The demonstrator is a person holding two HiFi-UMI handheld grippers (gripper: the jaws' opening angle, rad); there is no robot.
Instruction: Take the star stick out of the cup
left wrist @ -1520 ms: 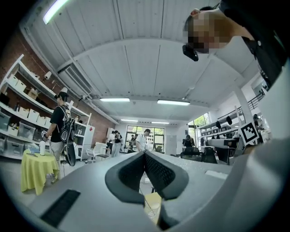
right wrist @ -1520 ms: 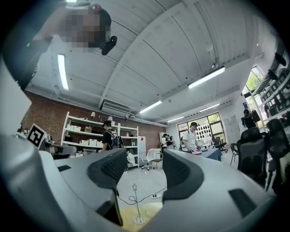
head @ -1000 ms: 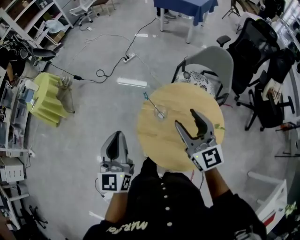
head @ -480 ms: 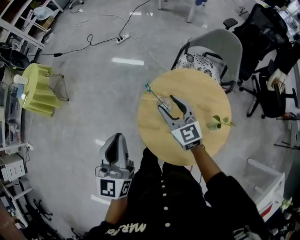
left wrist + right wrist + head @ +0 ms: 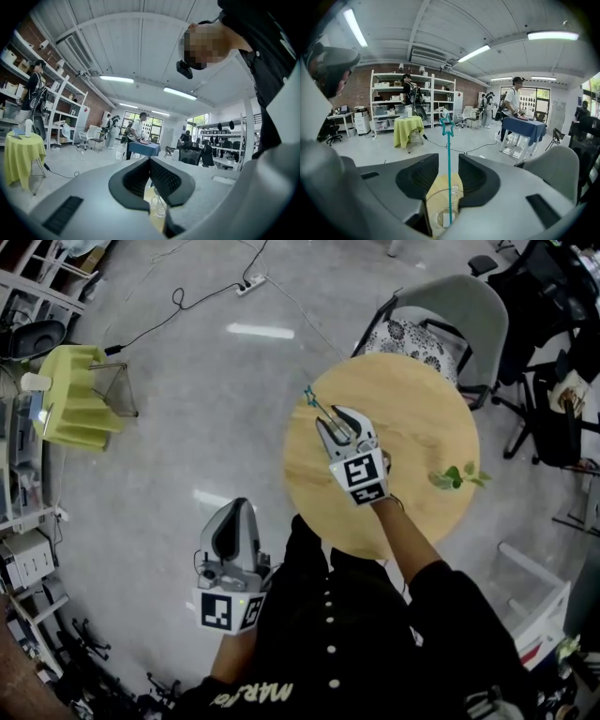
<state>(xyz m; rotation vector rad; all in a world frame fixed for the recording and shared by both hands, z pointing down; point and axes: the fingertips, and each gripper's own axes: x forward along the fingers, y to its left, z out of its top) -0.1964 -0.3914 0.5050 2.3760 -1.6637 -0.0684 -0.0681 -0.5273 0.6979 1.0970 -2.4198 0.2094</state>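
The star stick [image 5: 449,178] is a thin teal rod with an outlined star on top. It stands in a clear glass cup [image 5: 437,208] on the round wooden table [image 5: 412,418]. My right gripper [image 5: 338,424] is at the cup, its jaws on either side of the stick and closing, with a small gap still showing on each side in the right gripper view [image 5: 449,162]. The star [image 5: 308,393] pokes out beyond the fingertips. My left gripper [image 5: 232,532] hangs shut and empty off the table's near left, over the floor.
A green leafy sprig [image 5: 457,476] lies on the table's right side. A grey chair [image 5: 450,320] stands behind the table. A small stand under a yellow cloth [image 5: 80,395] and a power strip with cables [image 5: 251,284] are on the floor to the left.
My right gripper has moved left and forward across the table to the cup, and its jaws have narrowed around the stick. The left gripper has stayed in place.
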